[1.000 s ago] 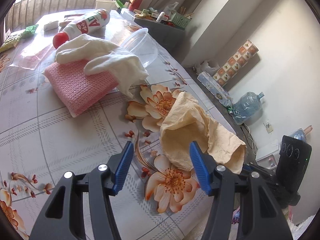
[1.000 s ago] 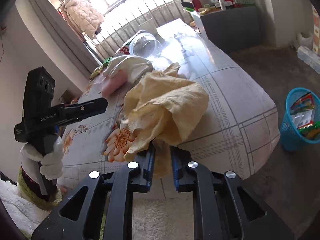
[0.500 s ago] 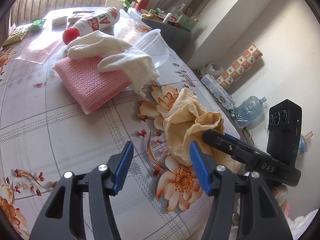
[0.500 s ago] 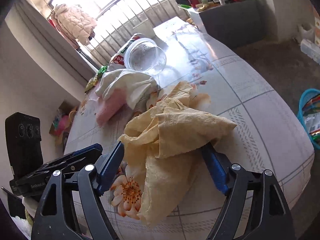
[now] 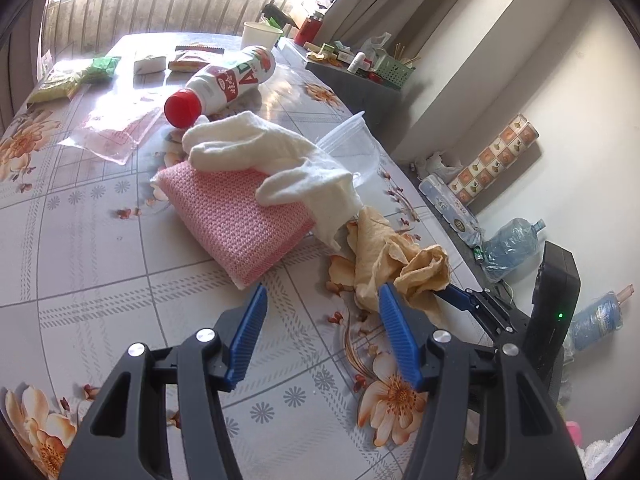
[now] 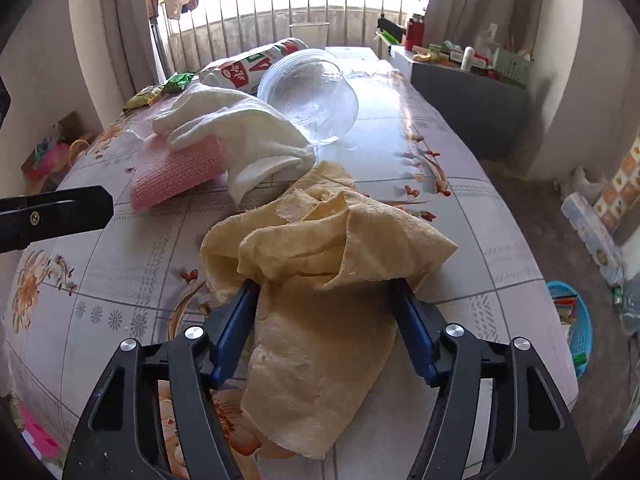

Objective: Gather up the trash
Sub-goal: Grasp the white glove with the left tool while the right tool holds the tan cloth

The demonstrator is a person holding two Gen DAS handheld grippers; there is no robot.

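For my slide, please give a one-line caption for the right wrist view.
Right gripper closing around a crumpled yellow paper towel on the floral table.

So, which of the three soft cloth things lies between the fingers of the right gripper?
The crumpled tan cloth; the white cloth and the pink knitted cloth lie farther off.

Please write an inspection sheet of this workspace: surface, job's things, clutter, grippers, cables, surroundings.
Surface: table with floral cloth.
Job's things: crumpled yellow paper at the near edge; blue trash basket on the floor.
Clutter: pink cloth under white glove; lying bottle; clear tub on its side.
Grippers: right gripper closing, paper between its jaws; left gripper open, empty.
Cables: nothing seen.
Surroundings: water jug, barred window.
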